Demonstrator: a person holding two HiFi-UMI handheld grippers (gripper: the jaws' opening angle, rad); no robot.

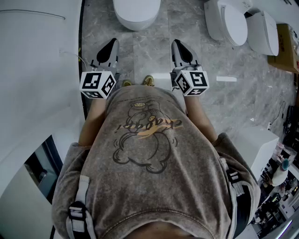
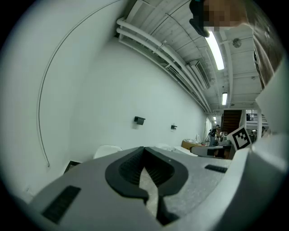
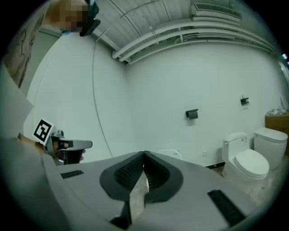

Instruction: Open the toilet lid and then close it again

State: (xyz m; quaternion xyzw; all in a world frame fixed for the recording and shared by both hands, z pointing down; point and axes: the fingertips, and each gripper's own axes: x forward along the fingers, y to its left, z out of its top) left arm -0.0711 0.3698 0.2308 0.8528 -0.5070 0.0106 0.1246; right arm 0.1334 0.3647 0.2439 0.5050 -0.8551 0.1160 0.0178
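A: Where's the toilet (image 1: pixel 137 13)?
B: Straight ahead on the floor (image 1: pixel 149 51), near the wall (image 1: pixel 37 70) at left.
A: And rightward?
B: There stand two more toilets (image 1: pixel 233 23), side by side, with a box (image 1: pixel 286 46) just past them.

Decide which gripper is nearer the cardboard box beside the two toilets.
Right. In the head view the right gripper sits lower left of the cardboard box; the left gripper is even further left, beyond the right one.
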